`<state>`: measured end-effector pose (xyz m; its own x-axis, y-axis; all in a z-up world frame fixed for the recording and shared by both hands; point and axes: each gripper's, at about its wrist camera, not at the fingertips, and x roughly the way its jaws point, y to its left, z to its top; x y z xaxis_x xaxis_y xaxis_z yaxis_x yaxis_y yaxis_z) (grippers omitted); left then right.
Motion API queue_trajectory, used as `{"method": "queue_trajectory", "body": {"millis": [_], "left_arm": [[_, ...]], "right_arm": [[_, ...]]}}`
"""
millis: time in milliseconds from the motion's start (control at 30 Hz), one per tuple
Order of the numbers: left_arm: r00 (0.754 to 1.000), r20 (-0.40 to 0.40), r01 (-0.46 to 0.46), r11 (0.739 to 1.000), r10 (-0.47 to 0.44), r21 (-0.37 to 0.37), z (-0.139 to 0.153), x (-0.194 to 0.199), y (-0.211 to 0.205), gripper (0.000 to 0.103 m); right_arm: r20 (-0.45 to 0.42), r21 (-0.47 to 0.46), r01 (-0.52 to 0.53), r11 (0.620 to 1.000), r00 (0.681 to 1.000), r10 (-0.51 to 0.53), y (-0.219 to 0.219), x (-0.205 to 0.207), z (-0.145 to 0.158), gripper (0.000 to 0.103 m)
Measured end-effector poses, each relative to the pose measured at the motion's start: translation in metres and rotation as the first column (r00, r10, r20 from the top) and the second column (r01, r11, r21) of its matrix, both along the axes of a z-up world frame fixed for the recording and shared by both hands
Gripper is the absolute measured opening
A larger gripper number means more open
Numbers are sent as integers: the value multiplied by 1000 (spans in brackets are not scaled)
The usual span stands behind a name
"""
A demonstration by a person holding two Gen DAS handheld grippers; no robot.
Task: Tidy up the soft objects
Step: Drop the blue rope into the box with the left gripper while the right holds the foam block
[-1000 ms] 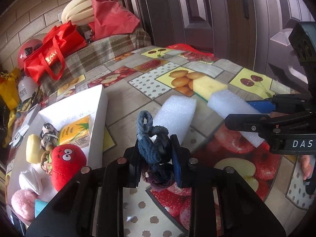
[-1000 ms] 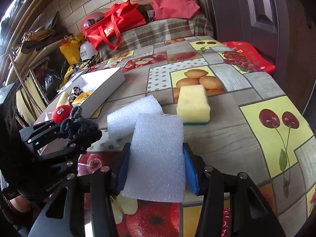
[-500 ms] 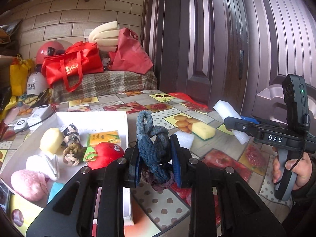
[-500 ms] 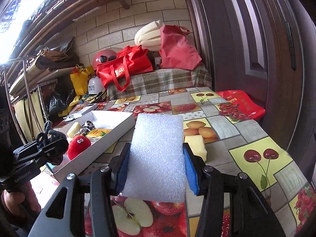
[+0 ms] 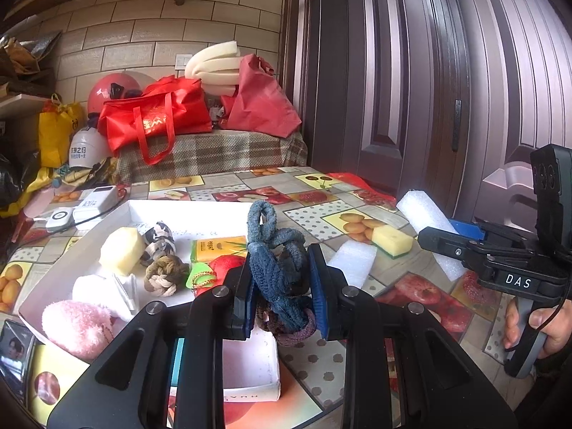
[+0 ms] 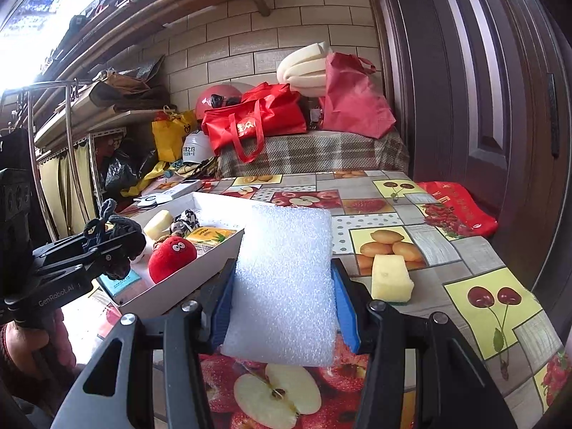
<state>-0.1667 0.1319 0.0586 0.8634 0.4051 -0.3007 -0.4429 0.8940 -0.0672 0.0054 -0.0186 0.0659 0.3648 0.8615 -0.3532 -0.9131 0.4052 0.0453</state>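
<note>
A knotted blue rope toy (image 5: 277, 271), its fuzzy loops poking upward, is sitting clamped between the blue pads of the left gripper (image 5: 284, 295), held in the air over the near end of a white cardboard tray (image 5: 250, 368). The right gripper (image 6: 284, 307) is squeezing a white foam sheet (image 6: 286, 279), rectangular and pebbly, above the fruit-print tablecloth (image 6: 447, 250). Inside the tray are lying a red plush face (image 6: 171, 259), a pink fluffy ball (image 5: 77, 327) and a braided rope knot (image 5: 164, 273). A yellow sponge (image 6: 391, 279) and another foam block (image 5: 352, 261) are resting on the cloth.
</note>
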Motion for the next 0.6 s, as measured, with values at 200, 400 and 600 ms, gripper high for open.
{"method": "queue_trajectory", "body": {"millis": [200,400,600], "left_arm": [[998,7,-65,998,65,2,-1,-12,18,25],[996,19,-89,996,90,-24,-2,-19,30,25],[996,10,-86,996,86,5,-2,-17,28,25]], "right_arm": [[12,-22,-48,999,999,48,14,-15,-3,50],[9,-33,-64,997,998,64,18,-17,-4,50],[2,-35,-60,998,998,60,19,-17,-5,50]]}}
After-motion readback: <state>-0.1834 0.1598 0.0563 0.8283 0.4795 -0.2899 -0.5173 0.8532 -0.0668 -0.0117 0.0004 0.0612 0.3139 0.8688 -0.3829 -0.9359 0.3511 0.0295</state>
